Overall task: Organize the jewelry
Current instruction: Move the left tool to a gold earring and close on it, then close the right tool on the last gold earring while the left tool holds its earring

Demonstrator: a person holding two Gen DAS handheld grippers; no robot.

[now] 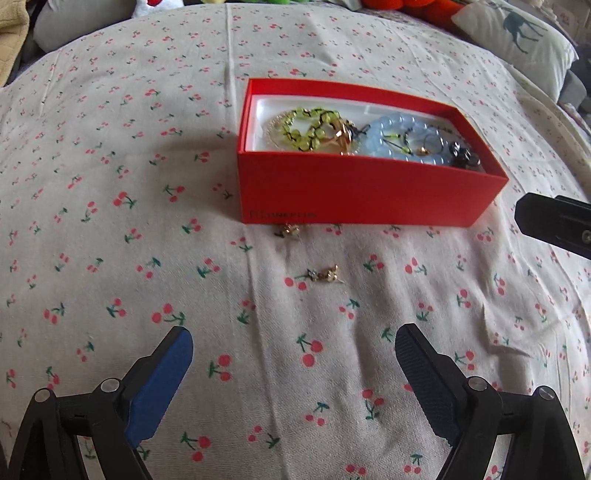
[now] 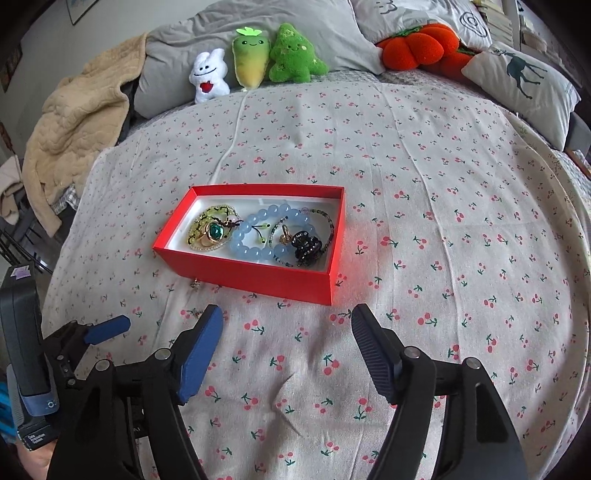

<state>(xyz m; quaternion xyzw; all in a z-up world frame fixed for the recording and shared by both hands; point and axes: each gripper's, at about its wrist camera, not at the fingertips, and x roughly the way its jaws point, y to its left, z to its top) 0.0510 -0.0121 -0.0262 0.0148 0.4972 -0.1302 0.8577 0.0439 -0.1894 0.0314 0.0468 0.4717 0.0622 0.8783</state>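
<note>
A red box [image 1: 369, 199] [image 2: 258, 275] sits on the cherry-print bedspread and holds a blue bead bracelet [image 1: 391, 138] [image 2: 255, 232], a yellow-green bead bracelet [image 1: 295, 123], a gold ring with a green stone [image 2: 212, 232] and a black hair clip [image 2: 306, 245]. Two small gold earrings lie on the cloth outside it: one [image 1: 286, 229] [image 2: 194, 283] against the box's near wall, one [image 1: 327, 276] nearer me. My left gripper [image 1: 293, 347] is open and empty, short of the nearer earring. My right gripper [image 2: 286, 325] is open and empty, in front of the box.
Plush toys [image 2: 255, 62], a grey pillow [image 2: 266, 26], orange cushions [image 2: 417, 48] and a deer-print pillow [image 2: 524, 85] line the far edge of the bed. A beige blanket [image 2: 74, 122] hangs at the left. The left gripper's body [image 2: 26, 354] shows at the right view's left edge.
</note>
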